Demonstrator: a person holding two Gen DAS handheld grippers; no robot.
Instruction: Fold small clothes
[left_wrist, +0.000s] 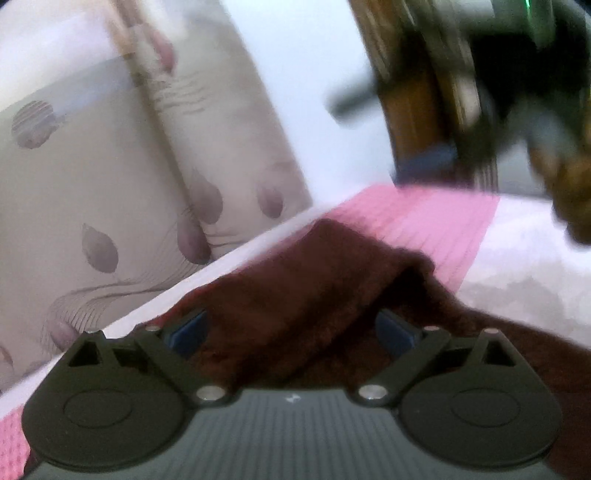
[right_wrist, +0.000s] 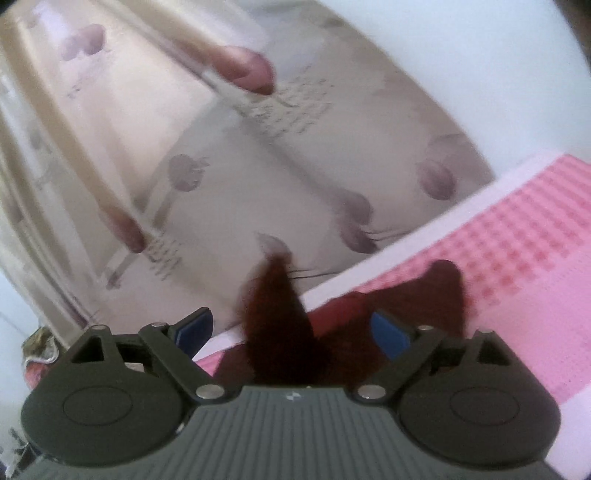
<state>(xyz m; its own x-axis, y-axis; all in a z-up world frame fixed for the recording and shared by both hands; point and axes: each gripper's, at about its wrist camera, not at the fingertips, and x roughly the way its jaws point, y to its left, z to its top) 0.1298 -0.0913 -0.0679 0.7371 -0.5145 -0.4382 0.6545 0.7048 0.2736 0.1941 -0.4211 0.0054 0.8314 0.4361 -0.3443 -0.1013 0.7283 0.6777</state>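
A patterned beige curtain hangs beyond the pink-checked bedcover.

Patterned beige curtain, white wall

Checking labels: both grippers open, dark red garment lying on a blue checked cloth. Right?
Not blue. In the right wrist view the cloth is pink. The rest holds: left gripper and right gripper open, dark red garment on it.
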